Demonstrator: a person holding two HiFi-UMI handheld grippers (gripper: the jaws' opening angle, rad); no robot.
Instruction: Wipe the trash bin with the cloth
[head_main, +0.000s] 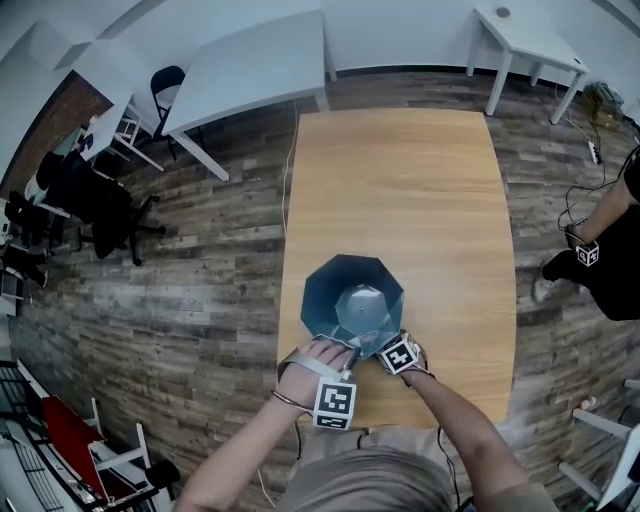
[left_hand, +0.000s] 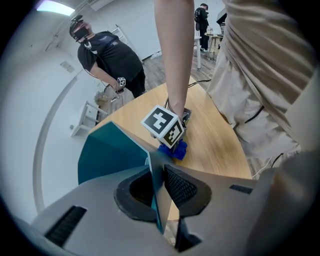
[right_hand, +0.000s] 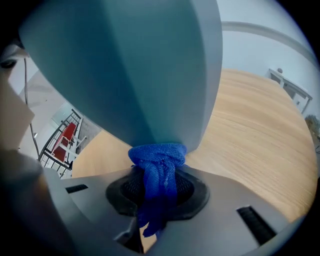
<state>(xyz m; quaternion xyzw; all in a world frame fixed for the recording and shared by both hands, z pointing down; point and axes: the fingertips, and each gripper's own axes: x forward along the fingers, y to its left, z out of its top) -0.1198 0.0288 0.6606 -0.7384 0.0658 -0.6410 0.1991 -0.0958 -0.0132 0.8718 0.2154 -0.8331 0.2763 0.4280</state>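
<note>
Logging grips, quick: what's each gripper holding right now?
Left gripper: shut on the bin wall.
Right gripper: shut on the cloth.

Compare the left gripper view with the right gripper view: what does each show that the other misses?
Only the left gripper view: the left gripper clamped on the rim of the bin, and a bystander beyond the table. Only the right gripper view: the right gripper, jaws shut on the cloth, and a red rack. Both: the bin, the cloth, the table.
</note>
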